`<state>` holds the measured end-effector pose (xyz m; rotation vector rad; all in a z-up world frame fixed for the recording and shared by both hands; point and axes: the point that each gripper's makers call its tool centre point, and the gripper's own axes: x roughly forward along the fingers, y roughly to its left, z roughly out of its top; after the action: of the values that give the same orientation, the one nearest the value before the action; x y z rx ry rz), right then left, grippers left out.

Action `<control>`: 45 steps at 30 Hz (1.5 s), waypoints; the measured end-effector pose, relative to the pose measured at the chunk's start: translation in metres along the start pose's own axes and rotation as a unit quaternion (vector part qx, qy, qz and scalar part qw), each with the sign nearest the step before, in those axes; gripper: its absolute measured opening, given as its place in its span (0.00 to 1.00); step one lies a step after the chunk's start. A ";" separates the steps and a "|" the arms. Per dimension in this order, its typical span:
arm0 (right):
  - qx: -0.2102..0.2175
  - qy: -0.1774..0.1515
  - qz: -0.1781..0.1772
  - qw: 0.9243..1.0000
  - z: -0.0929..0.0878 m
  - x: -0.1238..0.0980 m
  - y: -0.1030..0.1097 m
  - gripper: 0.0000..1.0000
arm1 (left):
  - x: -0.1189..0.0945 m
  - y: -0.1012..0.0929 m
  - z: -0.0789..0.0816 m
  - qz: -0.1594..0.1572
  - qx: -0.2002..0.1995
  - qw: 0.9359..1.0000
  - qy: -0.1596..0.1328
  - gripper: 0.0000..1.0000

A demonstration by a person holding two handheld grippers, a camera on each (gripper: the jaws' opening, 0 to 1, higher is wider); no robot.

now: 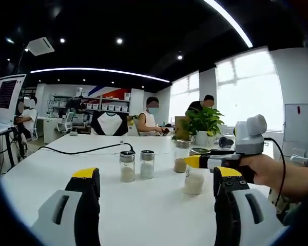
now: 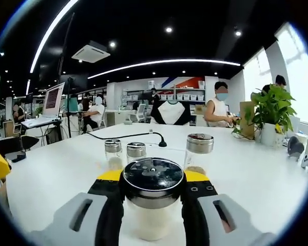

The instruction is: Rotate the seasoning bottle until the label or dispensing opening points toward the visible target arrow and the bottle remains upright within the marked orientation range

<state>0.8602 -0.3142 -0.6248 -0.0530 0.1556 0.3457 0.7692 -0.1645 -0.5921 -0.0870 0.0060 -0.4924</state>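
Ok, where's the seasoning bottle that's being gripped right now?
The seasoning bottle sits on the white table, clamped in the right tool. In the left gripper view it stands right of the two small shakers.

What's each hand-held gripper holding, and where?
Right hand-held gripper: seasoning bottle, clamped at the neck just under its black lid. Left hand-held gripper: open, holding nothing.

An open-plan office or lab workspace. A long white worktop (image 1: 143, 210) fills the foreground, with a potted plant (image 1: 204, 124) at two o'clock. Toward twelve o'clock, shelves with storage bins (image 2: 177, 96) line the back wall, and people (image 2: 219, 105) sit at desks. At ten o'clock stands a large monitor (image 1: 7, 95). Overhead, a black ceiling carries strip lights (image 2: 164, 63) and an air-conditioning unit (image 2: 94, 52); big windows (image 1: 249, 87) brighten the three o'clock side.
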 end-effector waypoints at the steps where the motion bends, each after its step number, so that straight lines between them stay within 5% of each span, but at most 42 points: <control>1: 0.000 0.000 0.004 1.000 0.000 0.000 0.000 0.41 | -0.001 0.001 0.000 0.001 -0.001 1.000 0.000 0.96; 45: -0.010 0.005 0.136 0.991 -0.002 -0.002 0.011 0.41 | -0.003 0.000 0.007 -0.004 -0.003 1.000 -0.010 0.96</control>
<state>0.8543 -0.3047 -0.6270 -0.0536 0.1691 0.6192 0.7665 -0.1621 -0.5847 -0.0973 -0.0127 -0.4999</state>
